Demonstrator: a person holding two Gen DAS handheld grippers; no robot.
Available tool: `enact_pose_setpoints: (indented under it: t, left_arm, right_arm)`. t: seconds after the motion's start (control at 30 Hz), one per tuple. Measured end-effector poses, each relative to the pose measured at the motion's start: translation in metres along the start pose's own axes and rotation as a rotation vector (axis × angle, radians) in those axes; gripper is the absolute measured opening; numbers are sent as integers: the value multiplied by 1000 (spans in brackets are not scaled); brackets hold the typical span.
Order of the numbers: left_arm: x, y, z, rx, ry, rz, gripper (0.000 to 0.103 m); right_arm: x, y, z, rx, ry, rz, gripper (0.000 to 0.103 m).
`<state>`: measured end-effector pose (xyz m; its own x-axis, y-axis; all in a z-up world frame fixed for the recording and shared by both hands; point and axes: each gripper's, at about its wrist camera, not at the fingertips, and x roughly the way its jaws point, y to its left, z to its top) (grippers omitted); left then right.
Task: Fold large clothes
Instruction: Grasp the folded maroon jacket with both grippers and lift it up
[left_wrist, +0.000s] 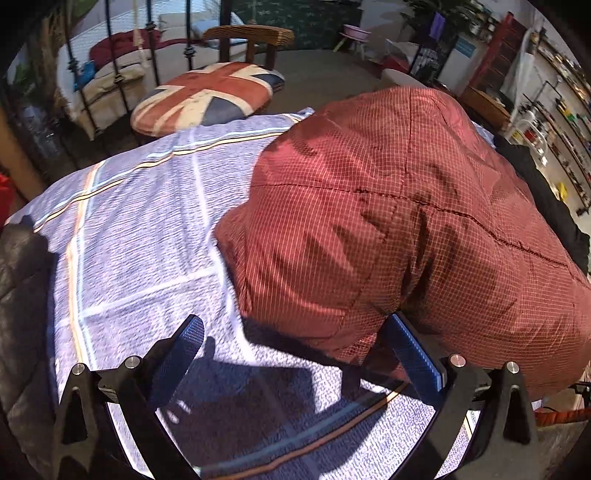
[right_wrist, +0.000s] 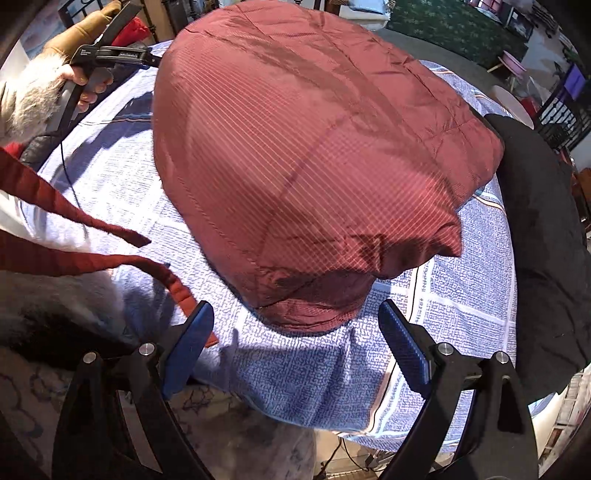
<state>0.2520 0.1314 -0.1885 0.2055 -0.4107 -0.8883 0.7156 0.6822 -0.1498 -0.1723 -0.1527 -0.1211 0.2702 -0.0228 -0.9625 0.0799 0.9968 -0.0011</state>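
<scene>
Both my tongs hang spread and empty: left gripper at the maroon quilted jacket's six-o'clock hem, right gripper likewise. Jacket sits folded mid-table on the blue checked cloth, probably ready for another fold.

A wooden chair with a Union Jack cushion is seen just behind the table's blue-and-white checked cloth. Left of the chair, black iron railings are set. Right of it, grey floor and what may be shelving are sunlit.
</scene>
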Motion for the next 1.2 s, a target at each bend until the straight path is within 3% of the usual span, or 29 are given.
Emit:
enact_pose_setpoints:
  t: [0.17, 0.23, 0.3, 0.37, 0.47, 0.57, 0.73, 0.9, 0.97, 1.03, 1.2]
  left_arm:
    - [31, 0, 18, -1, 41, -100, 96]
    - [33, -9, 26, -5, 40, -103, 87]
    - [29, -21, 31, 16, 33, -88, 72]
    - [22, -30, 37, 26, 34, -77, 61]
    - [5, -37, 43, -5, 21, -68, 40]
    - [-27, -45, 48, -51, -36, -76, 29]
    - [-110, -90, 47, -37, -170, -87, 23]
    - [-221, -156, 12, 11, -282, -100, 21]
    - [-267, -176, -9, -12, -325, -106, 21]
    - [-317, -190, -30, -58, -377, -108, 21]
    - [-429, -206, -60, -158, -546, -97, 21]
  right_arm:
    - [25, 4, 24, -2, -23, -53, 78]
    - [31, 2, 37, 23, -5, -62, 75]
    - [31, -2, 46, 61, 9, -43, 68]
    - [26, -5, 55, 75, 21, -13, 49]
    - [8, -7, 65, 62, 11, -1, 29]
    - [-29, -15, 76, 70, -42, 35, 20]
    - [-128, -29, 84, 63, -236, 157, 15]
    - [-209, -40, 77, 59, -390, 300, 12]
    - [-244, -47, 69, 63, -446, 382, 12]
    - [-283, -56, 60, 95, -531, 530, 12]
    - [-362, -75, 56, 65, -716, 795, 12]
